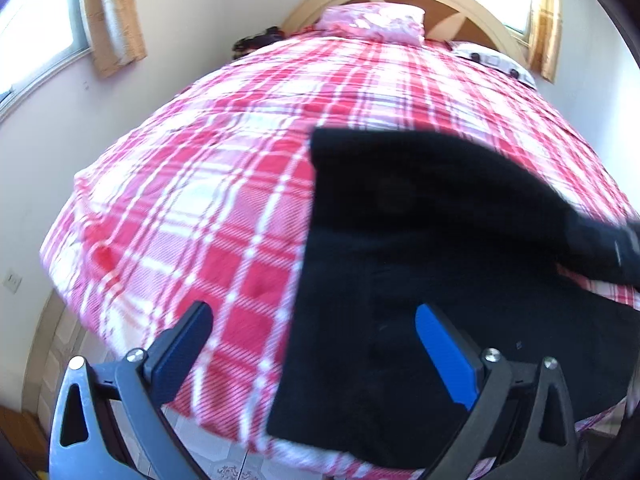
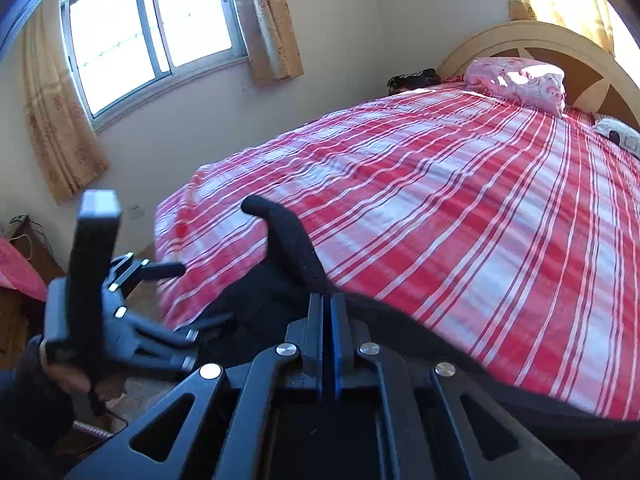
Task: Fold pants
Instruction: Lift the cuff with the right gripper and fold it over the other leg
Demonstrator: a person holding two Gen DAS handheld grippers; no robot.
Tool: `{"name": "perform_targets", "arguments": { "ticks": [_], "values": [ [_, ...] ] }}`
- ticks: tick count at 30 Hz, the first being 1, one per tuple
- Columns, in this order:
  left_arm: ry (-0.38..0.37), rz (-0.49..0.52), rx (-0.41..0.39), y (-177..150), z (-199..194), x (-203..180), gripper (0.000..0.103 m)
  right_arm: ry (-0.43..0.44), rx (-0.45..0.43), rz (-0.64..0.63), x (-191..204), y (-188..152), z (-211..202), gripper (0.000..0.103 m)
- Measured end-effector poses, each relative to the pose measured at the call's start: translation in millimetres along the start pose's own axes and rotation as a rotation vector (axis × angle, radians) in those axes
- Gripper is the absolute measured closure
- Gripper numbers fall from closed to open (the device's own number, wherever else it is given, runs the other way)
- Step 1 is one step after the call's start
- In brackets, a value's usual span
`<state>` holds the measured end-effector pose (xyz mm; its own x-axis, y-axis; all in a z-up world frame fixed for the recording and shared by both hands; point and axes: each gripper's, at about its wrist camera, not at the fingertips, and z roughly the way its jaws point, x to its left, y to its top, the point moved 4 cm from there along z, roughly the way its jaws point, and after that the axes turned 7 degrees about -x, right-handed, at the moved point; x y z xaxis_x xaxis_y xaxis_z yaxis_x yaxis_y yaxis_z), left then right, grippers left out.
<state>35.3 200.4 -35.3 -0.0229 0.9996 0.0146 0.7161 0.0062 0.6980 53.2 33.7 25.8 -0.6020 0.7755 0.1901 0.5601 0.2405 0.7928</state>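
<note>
Along the near edge of the bed (image 1: pixel 192 184), the black pants (image 1: pixel 400 264) are lying flat on the red-and-white plaid cover, toward the near right corner as the left wrist view shows it. Just above them the left gripper (image 1: pixel 316 344) is hanging with its jaws spread wide and nothing pinched; its blue-padded finger (image 1: pixel 444 356) is sitting over the dark cloth while the other finger is standing over bare plaid, so the pants' left edge is running up between the two.

From the right wrist view, the right gripper (image 2: pixel 326 340) is showing its jaws pressed together, and a strip of the pants (image 2: pixel 296 252) is rising out from between the pads and curling up and away over the cover (a lifted flap, its tip bent toward the left). More black cloth is trailing along the bed's near edge beside this gripper. To its left, off the bed's corner, the left gripper (image 2: pixel 180 300) is showing side-on with a hand (image 2: pixel 68 376) around its handle.

Farther on, the plaid cover is stretching bare to the far edge, where a pink pillow (image 1: pixel 372 24) is leaning against the curved headboard (image 2: pixel 532 40). A curtained window (image 2: pixel 156 28) is standing in the wall beyond the bed's left side.
</note>
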Motion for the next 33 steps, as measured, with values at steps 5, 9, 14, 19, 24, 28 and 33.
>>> {"name": "perform_targets", "arguments": {
  "ticks": [5, 9, 14, 19, 24, 28, 33],
  "values": [
    [0.047, -0.006, 0.007, -13, -6, 11, 0.000, -0.025, -0.009, -0.023, 35, -52, -14, 0.100],
    [0.093, 0.027, -0.008, -16, -13, 16, 0.000, 0.003, -0.026, -0.010, 55, -78, -20, 0.100],
    [0.135, 0.039, -0.044, -12, -28, 27, 0.000, 0.038, -0.017, -0.022, 77, -99, -26, 0.100],
    [0.206, 0.033, -0.075, -10, -43, 39, 0.000, -0.021, 0.031, -0.105, 85, -119, -27, 0.100],
    [0.301, 0.035, -0.159, 3, -61, 39, 0.000, -0.053, 0.062, -0.161, 92, -136, -20, 0.100],
    [0.222, 0.041, -0.195, 13, -59, 18, 0.000, -0.097, 0.070, -0.205, 95, -146, -11, 0.099],
    [0.143, 0.057, -0.083, -10, -9, -23, 0.000, -0.067, 0.042, -0.075, 82, -150, -11, 0.098]
  ]
}}
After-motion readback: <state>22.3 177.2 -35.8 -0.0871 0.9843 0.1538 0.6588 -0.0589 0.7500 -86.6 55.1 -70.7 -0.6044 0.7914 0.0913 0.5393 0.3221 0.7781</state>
